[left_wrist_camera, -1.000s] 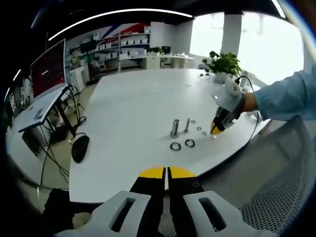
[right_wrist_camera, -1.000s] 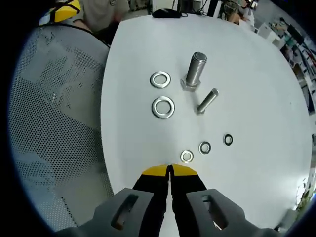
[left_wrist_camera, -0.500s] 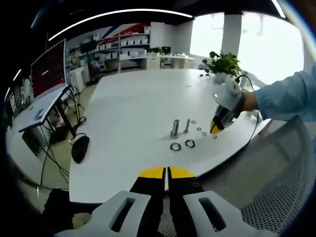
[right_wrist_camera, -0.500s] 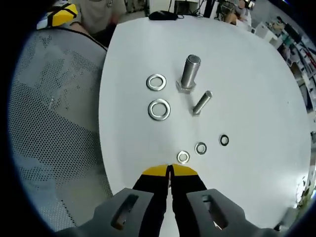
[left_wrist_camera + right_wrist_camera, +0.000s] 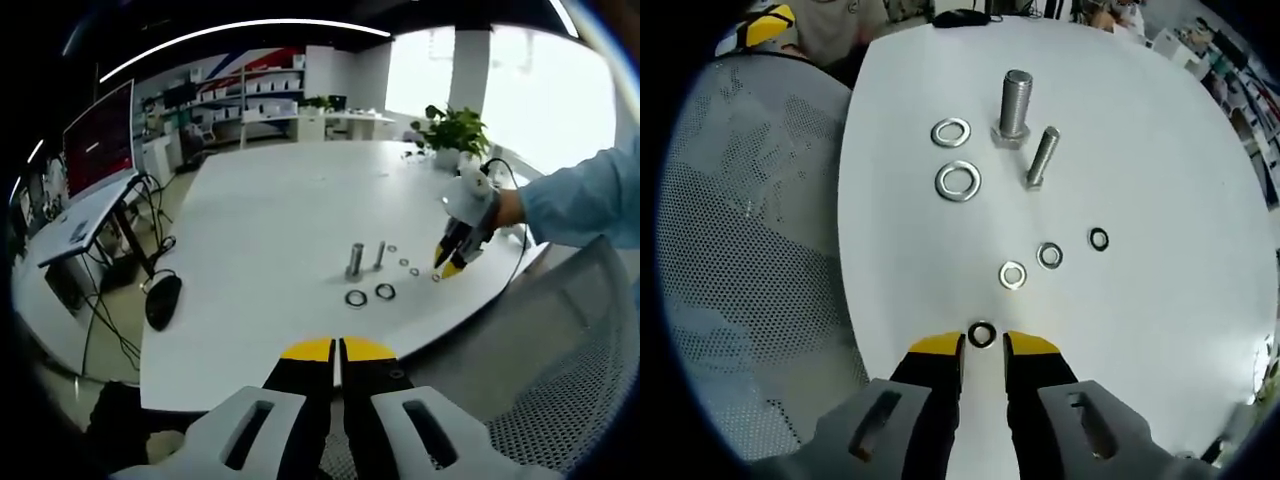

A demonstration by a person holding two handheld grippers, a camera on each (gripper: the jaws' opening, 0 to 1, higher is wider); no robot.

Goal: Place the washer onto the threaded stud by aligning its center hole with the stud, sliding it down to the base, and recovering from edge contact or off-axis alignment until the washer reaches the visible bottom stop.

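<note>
Between the parted right claw (image 5: 982, 346) tips, small washer (image 5: 982, 333)

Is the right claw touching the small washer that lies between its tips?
Cannot tell. In the right gripper view the small washer lies on the table between the open tips of the right claw, too close to show any gap.

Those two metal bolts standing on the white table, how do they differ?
The big bolt is thicker and taller than the small bolt. In the right gripper view the big bolt looks upright, while the small bolt appears to lean right. Two large washers lie beside the big one. Both are silvery, threaded, head-down.
</note>
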